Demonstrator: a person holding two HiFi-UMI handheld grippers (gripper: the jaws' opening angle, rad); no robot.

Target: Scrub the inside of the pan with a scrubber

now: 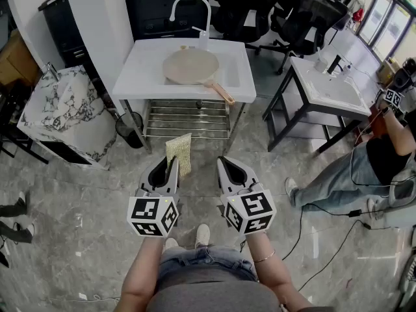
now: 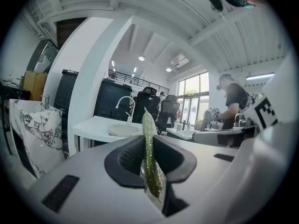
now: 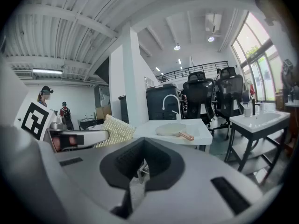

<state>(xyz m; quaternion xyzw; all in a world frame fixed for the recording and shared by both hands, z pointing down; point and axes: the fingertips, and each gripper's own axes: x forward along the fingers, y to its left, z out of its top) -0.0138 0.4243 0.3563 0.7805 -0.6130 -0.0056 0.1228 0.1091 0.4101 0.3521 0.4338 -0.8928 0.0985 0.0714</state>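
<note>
A round beige pan (image 1: 190,65) with a copper-toned handle lies on the white sink table (image 1: 144,77), well ahead of both grippers. My left gripper (image 1: 166,169) is shut on a yellow-green scrubber (image 1: 179,152), which sticks up from its jaws above the floor. In the left gripper view the scrubber (image 2: 148,134) stands edge-on in that gripper (image 2: 150,171), with the pan (image 2: 124,130) far behind. My right gripper (image 1: 229,169) hangs beside it, shut and holding nothing. The right gripper view shows its jaws (image 3: 144,171) together, the scrubber (image 3: 114,130) at left and the pan (image 3: 172,130) ahead.
A white faucet (image 1: 190,4) rises behind the pan, and a wire rack (image 1: 188,119) sits under the table. A marble-patterned block (image 1: 62,112) stands at left. A second sink table (image 1: 328,86), a seated person (image 1: 383,155) and floor cables are at right. Office chairs (image 1: 286,12) stand behind.
</note>
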